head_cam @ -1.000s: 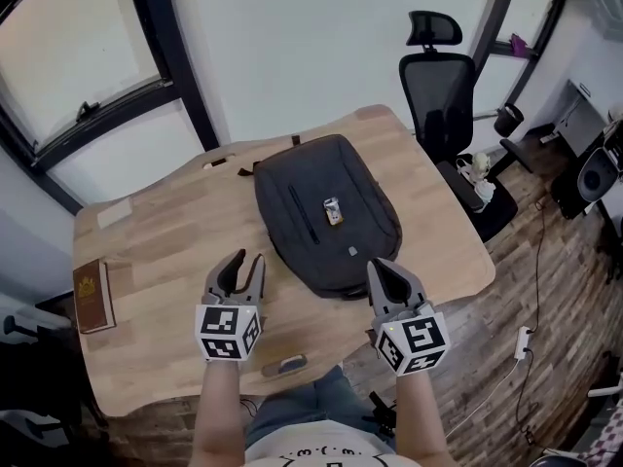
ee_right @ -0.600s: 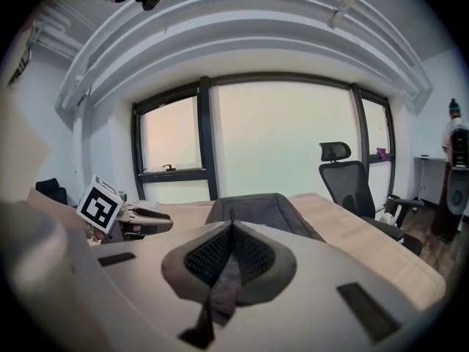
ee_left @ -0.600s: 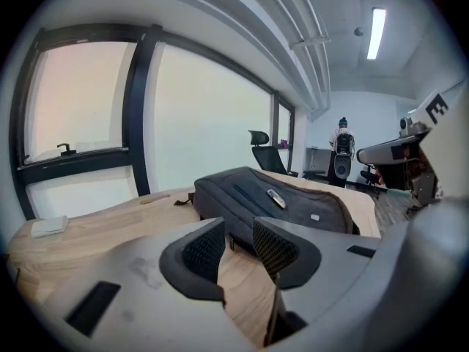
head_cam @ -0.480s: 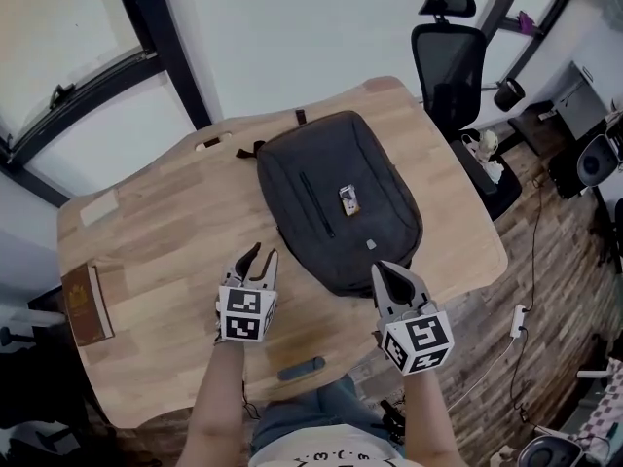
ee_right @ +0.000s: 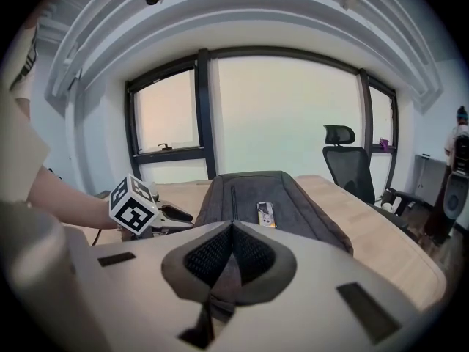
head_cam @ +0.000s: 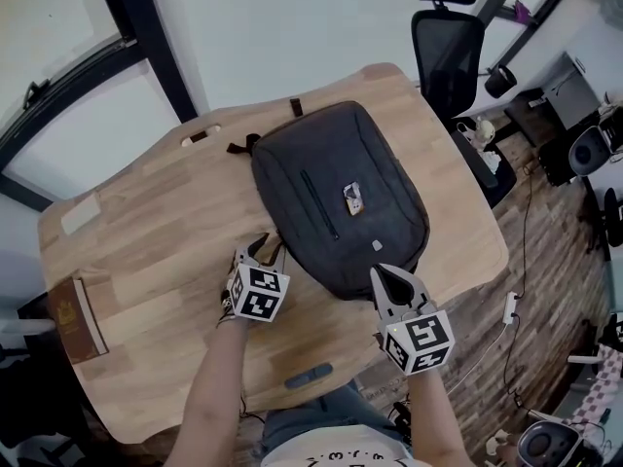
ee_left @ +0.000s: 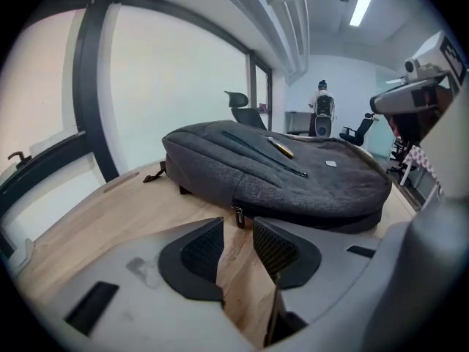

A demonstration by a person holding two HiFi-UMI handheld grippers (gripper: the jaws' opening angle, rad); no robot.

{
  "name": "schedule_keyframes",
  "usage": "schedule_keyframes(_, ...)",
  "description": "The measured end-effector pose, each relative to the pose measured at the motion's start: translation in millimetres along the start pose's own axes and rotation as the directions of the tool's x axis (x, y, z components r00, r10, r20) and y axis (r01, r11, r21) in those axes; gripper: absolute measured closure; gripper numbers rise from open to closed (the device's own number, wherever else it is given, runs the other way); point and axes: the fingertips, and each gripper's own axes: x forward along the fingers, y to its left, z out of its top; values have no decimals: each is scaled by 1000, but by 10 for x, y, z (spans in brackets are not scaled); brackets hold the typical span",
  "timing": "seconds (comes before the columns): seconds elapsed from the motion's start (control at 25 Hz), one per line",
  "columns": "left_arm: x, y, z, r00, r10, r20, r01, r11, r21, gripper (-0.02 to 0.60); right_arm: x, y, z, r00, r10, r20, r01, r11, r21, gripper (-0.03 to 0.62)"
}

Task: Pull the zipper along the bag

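Observation:
A dark grey backpack [head_cam: 336, 197] lies flat on the wooden table [head_cam: 165, 232]. In the left gripper view the zipper pull [ee_left: 238, 216] hangs at the bag's [ee_left: 293, 174] near side seam, just beyond my left gripper [ee_left: 238, 233]. Its jaws stand open with only bare table between them. In the head view that left gripper [head_cam: 265, 249] is at the bag's front left edge. My right gripper [head_cam: 383, 273] is shut and empty, hovering over the bag's front right corner. The right gripper view looks along the bag [ee_right: 249, 196] past the right gripper's closed tips [ee_right: 232, 227].
A brown book [head_cam: 68, 319] lies at the table's left edge. A small dark object [head_cam: 310, 376] sits at the near edge. A black office chair [head_cam: 448, 42] stands beyond the far right corner. A small yellowish tag [head_cam: 352, 197] is on the bag's top.
Both grippers have come down and forward toward the bag. The left one travelled further and now sits at the bag's side seam. Neither gripper's jaws changed.

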Motion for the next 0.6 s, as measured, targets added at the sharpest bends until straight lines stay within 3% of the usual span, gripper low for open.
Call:
schedule_keyframes(0.24,183,18,-67,998,-50,-26,52,997,53,461,26,-25,7,1000,-12,-24,11,1000,-27,543)
schedule_keyframes(0.48,245,-13,9,999,-54,-11,55,972,228,462,40,-5,-51,999,-11,-49,9,999,-50,543)
schedule_keyframes(0.6,227,-50,14,998,-58,24,50,963,264,520,57,14,-101,998,-8,-57,5,999,-46,543)
